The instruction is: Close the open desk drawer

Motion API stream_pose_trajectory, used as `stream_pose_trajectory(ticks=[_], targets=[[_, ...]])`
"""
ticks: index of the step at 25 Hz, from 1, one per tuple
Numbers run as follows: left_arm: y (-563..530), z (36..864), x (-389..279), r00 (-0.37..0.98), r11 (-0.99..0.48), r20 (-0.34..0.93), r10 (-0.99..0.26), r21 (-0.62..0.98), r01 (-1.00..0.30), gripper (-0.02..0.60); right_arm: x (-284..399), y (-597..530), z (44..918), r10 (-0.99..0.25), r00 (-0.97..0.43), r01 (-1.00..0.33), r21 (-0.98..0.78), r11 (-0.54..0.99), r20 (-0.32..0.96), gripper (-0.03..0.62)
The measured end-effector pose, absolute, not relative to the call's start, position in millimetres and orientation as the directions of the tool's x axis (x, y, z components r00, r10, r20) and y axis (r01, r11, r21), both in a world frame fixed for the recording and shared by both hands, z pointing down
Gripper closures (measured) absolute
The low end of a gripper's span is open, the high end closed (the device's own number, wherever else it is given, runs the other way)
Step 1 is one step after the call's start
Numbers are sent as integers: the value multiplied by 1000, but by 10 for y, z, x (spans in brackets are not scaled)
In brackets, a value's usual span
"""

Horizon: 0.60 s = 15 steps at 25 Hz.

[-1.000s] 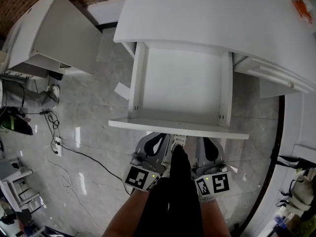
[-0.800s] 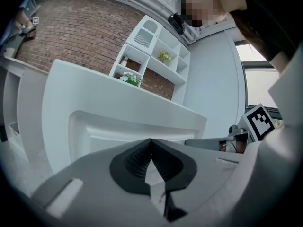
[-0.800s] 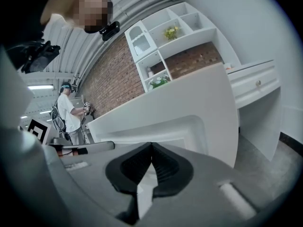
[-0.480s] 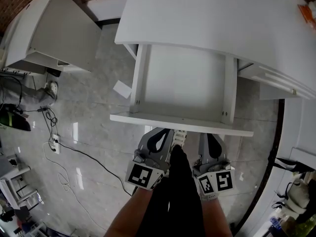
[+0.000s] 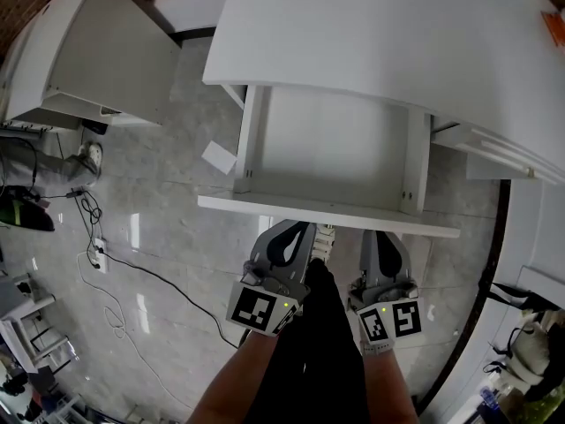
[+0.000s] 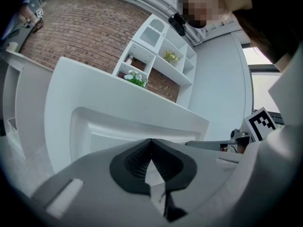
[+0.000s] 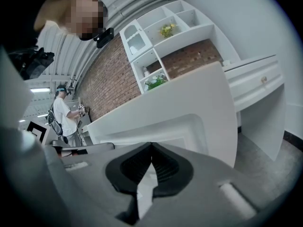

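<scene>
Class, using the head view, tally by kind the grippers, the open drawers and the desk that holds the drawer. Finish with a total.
Grippers: 2 (left gripper, right gripper, both shut and empty)
Open drawer: 1
Desk: 1
Total: 4

Bright, even daylight is washing over the white curved tabletop, and the glossy grey marble floor is throwing back small glints. Fisheye distortion is bending edges, and both gripper views are darkening at the corners.
</scene>
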State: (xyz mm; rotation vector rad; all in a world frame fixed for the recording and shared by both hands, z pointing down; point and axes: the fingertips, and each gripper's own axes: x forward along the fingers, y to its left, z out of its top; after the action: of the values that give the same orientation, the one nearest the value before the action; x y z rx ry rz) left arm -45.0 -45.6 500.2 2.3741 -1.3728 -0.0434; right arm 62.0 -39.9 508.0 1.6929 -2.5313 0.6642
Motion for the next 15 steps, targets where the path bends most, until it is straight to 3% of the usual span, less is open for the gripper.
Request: stream_pose_trajectory(ticks=[15], targets=[[-900, 4999, -456, 493, -414, 175, -852, 351, -840, 583, 620, -837, 5083, -870, -428, -875, -352, 332, 245, 594]])
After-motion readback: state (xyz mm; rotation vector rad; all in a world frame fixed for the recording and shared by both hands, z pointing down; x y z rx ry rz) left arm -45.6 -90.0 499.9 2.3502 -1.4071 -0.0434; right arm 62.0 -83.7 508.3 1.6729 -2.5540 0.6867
